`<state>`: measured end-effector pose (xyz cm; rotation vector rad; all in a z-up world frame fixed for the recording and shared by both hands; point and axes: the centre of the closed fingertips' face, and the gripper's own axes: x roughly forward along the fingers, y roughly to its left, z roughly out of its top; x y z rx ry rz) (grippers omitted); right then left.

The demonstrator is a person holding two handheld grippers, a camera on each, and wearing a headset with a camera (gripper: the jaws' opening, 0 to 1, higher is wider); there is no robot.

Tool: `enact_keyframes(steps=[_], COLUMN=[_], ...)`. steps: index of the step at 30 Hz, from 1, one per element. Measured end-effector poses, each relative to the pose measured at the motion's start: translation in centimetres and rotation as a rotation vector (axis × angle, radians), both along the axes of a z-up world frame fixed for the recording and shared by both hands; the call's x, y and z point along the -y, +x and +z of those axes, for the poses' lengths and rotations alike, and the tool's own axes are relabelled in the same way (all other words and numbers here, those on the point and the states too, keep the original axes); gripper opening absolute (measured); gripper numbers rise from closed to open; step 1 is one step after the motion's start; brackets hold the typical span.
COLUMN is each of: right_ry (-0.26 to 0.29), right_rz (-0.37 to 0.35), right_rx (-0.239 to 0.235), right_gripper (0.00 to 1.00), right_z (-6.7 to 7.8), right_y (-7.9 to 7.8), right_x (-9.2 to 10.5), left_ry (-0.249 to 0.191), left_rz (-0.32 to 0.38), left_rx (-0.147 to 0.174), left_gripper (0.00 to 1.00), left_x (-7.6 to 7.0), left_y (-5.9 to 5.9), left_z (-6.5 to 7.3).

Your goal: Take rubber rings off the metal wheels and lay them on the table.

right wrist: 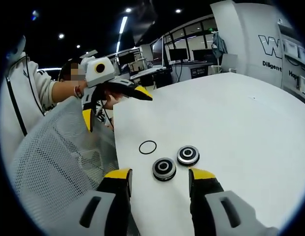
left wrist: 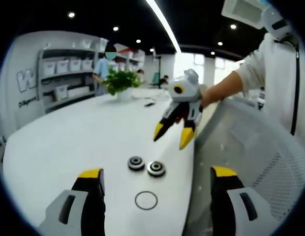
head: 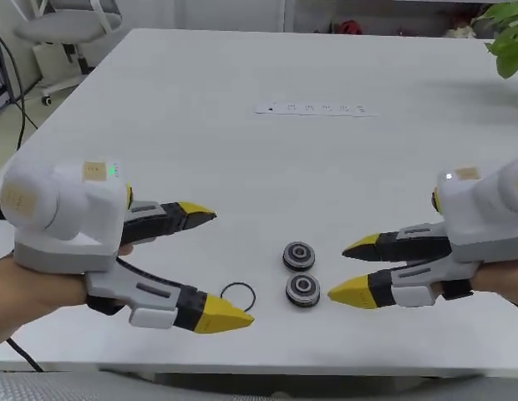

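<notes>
Two metal wheels [head: 299,256] [head: 303,289] are found close to the near edge of the tabletop [head: 242,150], just beside each other, one slightly farther from that edge than the other. Each is laid flat, and a dark outer band is seen around a metal hub. Whether they touch cannot be told. A loose black rubber ring [head: 237,296] is laid flat on the tabletop near the wheels, on their left side and apart from them, also close to the near edge.

The wheels are flanked by both grippers. The left gripper [head: 228,267] is held above the near edge beside the loose ring, its yellow-tipped fingers spread wide with nothing between them. The right gripper [head: 340,270] is pointed at the wheels from the right, its tips near the closer wheel but not touching it; its fingers are parted moderately, and nothing is gripped.

Farther out, a recessed socket strip [head: 316,109] is set in the middle of the tabletop. A green plant [head: 510,38] is seen by the far right corner, and an office chair [head: 67,33] beyond the far left corner.
</notes>
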<state>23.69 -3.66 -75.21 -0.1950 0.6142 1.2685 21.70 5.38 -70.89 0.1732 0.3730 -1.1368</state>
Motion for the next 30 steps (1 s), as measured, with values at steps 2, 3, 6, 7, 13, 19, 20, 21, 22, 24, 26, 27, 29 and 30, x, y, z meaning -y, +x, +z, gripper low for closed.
enact_keyframes(steps=[2, 3, 6, 7, 13, 19, 20, 21, 22, 24, 26, 27, 29, 30], right_ry=[0.0, -0.001, 0.002, 0.003, -0.012, -0.016, -0.019, -0.022, -0.023, -0.023, -0.028, -0.032, -0.037, -0.038], right_rz=[-0.006, -0.006, -0.005, -0.005, 0.013, 0.025, 0.029, 0.031, 0.034, 0.039, 0.045, 0.048, 0.054, 0.056], right_rx=[-0.002, -0.001, 0.001, 0.001, 0.005, 0.006, 0.007, 0.008, 0.009, 0.006, 0.004, 0.003, -0.001, -0.003], right_gripper=[0.43, 0.42, 0.42, 0.42, 0.41, 0.4, 0.4, 0.4, 0.4, 0.4, 0.39, 0.39, 0.39, 0.39], right_z=[0.0, -0.1, 0.0, 0.0, -0.3, -0.6, -0.7, -0.8, -0.9, -1.1, -1.4, -1.6, -1.8, -1.9], right_y=[0.1, 0.1, 0.1, 0.1, 0.0, 0.4, 0.5, 0.5, 0.5, 0.6, 0.8, 0.8, 0.7, 0.7], right_x=[0.1, 0.1, 0.0, -0.1, -0.1, -0.3, -0.4, -0.5, -0.5, -0.6, -0.7, -0.7, -0.9, -0.9], left_ry=[0.003, 0.002, 0.0, -0.003, -0.01, -0.007, 0.011, 0.022, 0.027, 0.022, 0.014, 0.019, 0.021, 0.015], left_rz=[-0.019, -0.029, -0.038, -0.044, -0.061, -0.102, -0.116, -0.124, -0.128, -0.124, -0.116, -0.115, -0.109, -0.107], left_rx=[0.039, 0.054, 0.06, 0.071, 0.091, 0.071, 0.071, 0.076, 0.082, 0.078, 0.068, 0.057, 0.038, 0.032], left_gripper=[0.86, 0.84, 0.83, 0.83, 0.79, 0.72, 0.71, 0.69, 0.68, 0.65, 0.59, 0.57, 0.55, 0.55], left_x=[0.4, 0.6, 1.2, 1.4, 2.5, 3.9, 4.2, 4.4, 4.5, 4.8, 4.9, 4.9, 4.9, 4.9], left_y=[0.2, 0.2, 0.6, 0.7, 1.5, 1.9, 1.9, 2.0, 2.1, 2.4, 2.7, 2.8, 3.0, 3.0], left_z=[0.5, 0.8, 1.2, 1.5, 2.1, 1.3, 0.8, 0.6, 0.4, 0.0, -0.4, -0.9, -1.4, -1.4])
